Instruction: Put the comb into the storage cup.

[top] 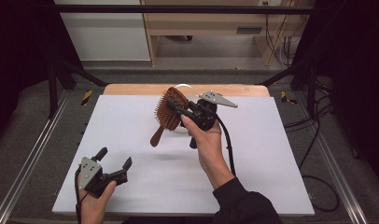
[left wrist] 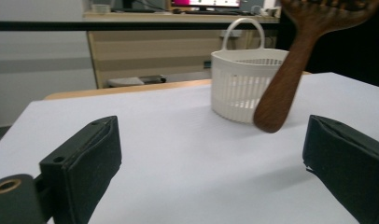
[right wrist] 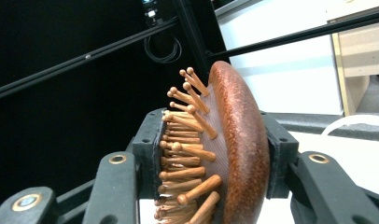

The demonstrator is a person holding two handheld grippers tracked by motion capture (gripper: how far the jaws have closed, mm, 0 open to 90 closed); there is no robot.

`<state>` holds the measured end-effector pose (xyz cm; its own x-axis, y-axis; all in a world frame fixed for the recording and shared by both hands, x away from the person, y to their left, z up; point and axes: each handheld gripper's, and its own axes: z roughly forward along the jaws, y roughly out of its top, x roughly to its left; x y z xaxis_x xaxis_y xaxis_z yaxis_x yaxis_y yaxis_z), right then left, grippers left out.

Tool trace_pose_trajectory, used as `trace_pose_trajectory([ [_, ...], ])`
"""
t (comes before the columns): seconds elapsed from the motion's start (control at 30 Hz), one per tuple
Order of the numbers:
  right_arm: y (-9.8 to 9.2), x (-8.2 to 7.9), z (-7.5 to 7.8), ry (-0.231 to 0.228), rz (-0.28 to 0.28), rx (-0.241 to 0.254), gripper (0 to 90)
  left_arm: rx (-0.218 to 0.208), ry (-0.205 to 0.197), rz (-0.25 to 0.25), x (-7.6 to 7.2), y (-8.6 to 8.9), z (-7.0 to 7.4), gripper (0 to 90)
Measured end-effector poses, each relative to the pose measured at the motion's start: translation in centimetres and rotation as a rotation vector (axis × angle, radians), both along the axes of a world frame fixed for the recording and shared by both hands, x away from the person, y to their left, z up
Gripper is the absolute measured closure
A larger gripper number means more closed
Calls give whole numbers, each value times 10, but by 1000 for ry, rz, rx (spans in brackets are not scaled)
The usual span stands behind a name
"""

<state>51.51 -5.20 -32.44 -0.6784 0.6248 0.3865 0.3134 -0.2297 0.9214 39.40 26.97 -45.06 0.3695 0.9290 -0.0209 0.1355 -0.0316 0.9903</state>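
White table (top: 131, 186) carried a basket (left wrist: 246, 86) at its far edge; the right gripper (top: 178, 109), clamped on the hairbrush (top: 169, 109) head, held it handle-down just before it, while the left gripper (top: 114, 161) gaped empty, near-left

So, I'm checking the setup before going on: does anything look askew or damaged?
Nothing looks damaged or spilled. The wooden hairbrush is held by its head in the right gripper, handle hanging down. The white basket stands upright.
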Motion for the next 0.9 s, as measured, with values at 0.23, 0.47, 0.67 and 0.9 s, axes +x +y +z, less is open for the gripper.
trace_pose_trajectory([
  [0.23, -1, 6, 2, 2, -22, 12, 514, -18, 9, 23, 1, 11, -4, 36],
  [0.47, -3, 13, 10, 7, -36, 29, 513, -27, 10, 29, 2, 12, -6, 32],
  [0.67, -6, 24, 18, 13, -65, 64, 513, -34, 12, 32, 2, 14, -7, 32],
  [0.9, -14, 40, 33, 9, -114, 123, 513, -28, 15, 25, 3, 13, -8, 32],
])
